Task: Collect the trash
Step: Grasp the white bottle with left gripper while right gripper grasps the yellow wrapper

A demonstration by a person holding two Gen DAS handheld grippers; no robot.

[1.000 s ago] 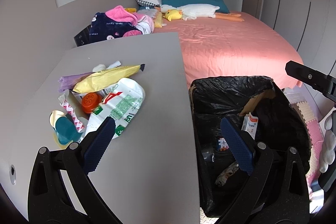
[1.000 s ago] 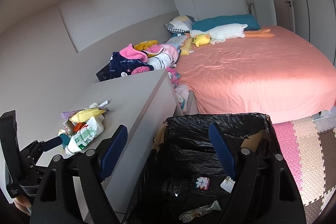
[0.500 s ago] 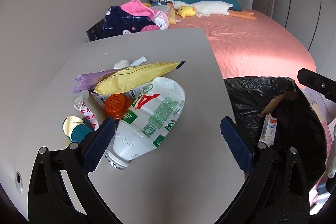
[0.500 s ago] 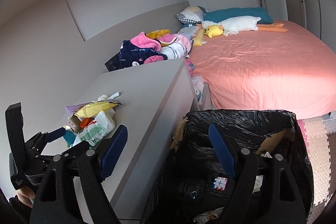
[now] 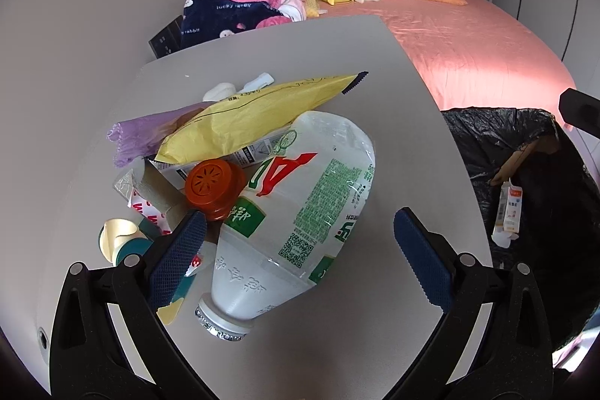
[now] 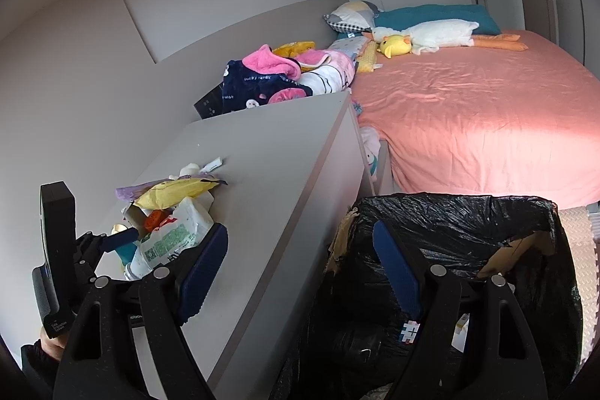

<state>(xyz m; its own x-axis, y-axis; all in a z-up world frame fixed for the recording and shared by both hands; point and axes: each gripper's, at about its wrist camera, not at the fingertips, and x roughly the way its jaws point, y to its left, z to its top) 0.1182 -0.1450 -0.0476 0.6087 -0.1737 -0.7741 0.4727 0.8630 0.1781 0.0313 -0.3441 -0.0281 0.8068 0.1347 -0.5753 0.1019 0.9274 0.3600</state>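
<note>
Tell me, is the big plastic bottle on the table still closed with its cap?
No. The plastic bottle lies on its side on the table, and its threaded neck shows bare, with no cap on it.

Bare desk [image 5: 393,145] right of the trash pile [image 5: 262,175]; bin [image 6: 468,231] mouth unobstructed.

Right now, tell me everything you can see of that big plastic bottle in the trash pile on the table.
The plastic bottle is large, translucent white and looks crushed flat. It lies on its side on the grey table, uncapped threaded neck toward the camera. Its wrap label carries red letters, green text blocks and a QR code. An orange cap rests against its shoulder, and a yellow wrapper overlaps its far end. The open left gripper straddles it without touching it.
</note>
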